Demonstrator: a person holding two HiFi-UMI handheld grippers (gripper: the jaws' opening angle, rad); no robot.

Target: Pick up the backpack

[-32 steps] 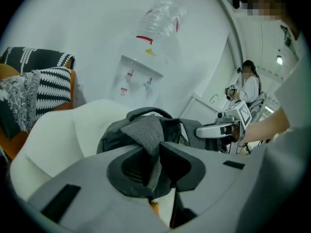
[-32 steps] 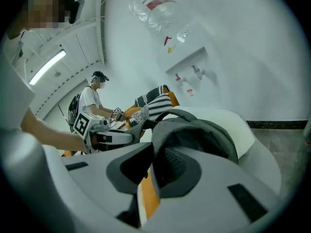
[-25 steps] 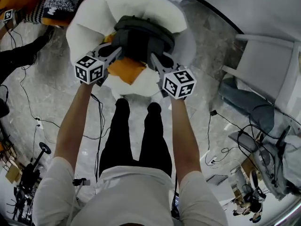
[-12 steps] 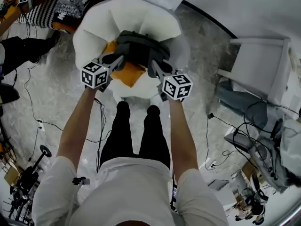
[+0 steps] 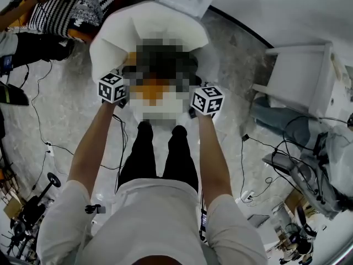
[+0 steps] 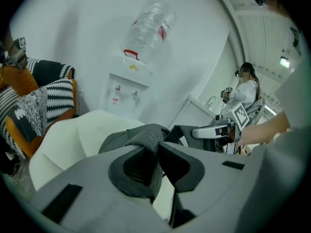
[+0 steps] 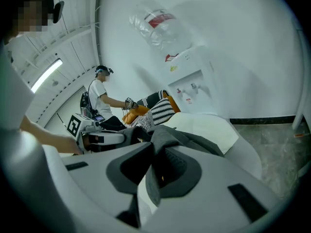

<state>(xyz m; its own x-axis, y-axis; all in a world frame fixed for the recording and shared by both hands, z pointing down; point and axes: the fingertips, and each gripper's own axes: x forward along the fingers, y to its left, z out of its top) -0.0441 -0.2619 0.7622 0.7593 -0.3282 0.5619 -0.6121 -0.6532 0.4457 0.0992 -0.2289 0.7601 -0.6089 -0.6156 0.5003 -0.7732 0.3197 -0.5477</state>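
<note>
A grey backpack (image 6: 141, 137) (image 7: 180, 135) sits in a white armchair (image 5: 160, 26); a mosaic patch hides it in the head view. My left gripper (image 6: 155, 154) is shut on a fold of its grey fabric, and its jaws have just been closing on that fold. My right gripper (image 7: 154, 161) is shut on another fold at the backpack's other side. Both marker cubes (image 5: 113, 87) (image 5: 208, 99) show at the chair's front. Each gripper view shows the other gripper across the backpack, the right one (image 6: 214, 131) and the left one (image 7: 102, 138).
A water dispenser (image 6: 129, 89) stands against the wall behind the armchair. Striped and orange cushions (image 5: 60, 10) lie to the left. A white chair (image 5: 298, 76) and bags (image 5: 331, 170) stand to the right. Cables (image 5: 33, 120) run over the floor. A person (image 6: 245, 89) sits nearby.
Both grippers have risen a little with the backpack's fabric still between their jaws. The armchair has slid toward the picture's top, and a mosaic patch now covers the backpack.
</note>
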